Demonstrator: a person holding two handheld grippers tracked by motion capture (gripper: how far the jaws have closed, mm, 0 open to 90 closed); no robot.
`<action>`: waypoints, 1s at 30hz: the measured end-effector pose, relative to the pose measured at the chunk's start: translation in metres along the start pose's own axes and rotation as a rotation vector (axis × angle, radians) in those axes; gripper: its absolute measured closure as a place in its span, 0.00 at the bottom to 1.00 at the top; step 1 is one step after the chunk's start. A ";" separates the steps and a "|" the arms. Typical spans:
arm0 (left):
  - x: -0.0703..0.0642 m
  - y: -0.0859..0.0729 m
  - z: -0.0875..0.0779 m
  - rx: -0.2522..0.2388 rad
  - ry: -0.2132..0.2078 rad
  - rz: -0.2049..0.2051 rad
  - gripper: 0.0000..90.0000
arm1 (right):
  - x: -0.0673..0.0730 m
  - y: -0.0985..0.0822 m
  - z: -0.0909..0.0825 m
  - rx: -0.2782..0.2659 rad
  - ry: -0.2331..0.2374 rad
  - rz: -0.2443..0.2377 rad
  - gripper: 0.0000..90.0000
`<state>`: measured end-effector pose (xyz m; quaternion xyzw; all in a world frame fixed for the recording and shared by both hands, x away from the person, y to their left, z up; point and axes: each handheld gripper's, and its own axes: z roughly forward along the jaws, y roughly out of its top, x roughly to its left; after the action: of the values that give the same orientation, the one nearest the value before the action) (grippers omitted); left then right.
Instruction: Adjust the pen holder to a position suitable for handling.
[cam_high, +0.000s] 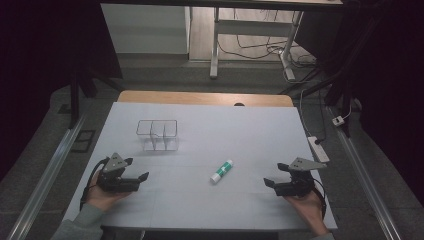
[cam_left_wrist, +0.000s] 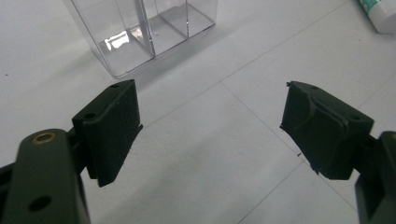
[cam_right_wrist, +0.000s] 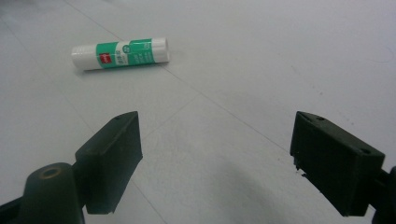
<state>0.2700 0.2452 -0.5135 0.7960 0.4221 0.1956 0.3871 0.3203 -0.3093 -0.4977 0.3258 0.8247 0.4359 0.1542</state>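
A green-and-white glue stick (cam_high: 221, 171) lies on its side near the middle of the bench (cam_high: 250, 130), toward the near edge, with a clear divided organizer (cam_high: 157, 135) standing toward the far left corner. The left hand-held gripper (cam_high: 138, 169) and the right hand-held gripper (cam_high: 275, 175) rest by the near corners, jaws wide apart and empty. Being round, the stick may roll away if one jaw nudges it first.

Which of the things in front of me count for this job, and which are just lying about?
Likely in play: glue stick, clear divided organizer, left gripper and right gripper, both open and empty.

Lying about: power strip, cables on the floor.
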 end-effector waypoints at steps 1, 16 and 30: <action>0.000 0.001 0.000 0.000 -0.002 0.000 0.22 | 0.000 0.000 0.001 0.001 0.002 -0.001 0.19; -0.002 0.021 -0.002 -0.003 0.013 0.051 0.25 | 0.001 0.000 0.004 0.016 0.010 -0.009 0.19; 0.014 0.045 -0.016 -0.017 0.050 0.034 0.27 | -0.002 0.000 -0.003 -0.007 -0.001 0.013 0.19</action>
<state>0.2916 0.2483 -0.4688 0.7947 0.4165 0.2255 0.3796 0.3200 -0.3127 -0.4963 0.3307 0.8210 0.4395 0.1532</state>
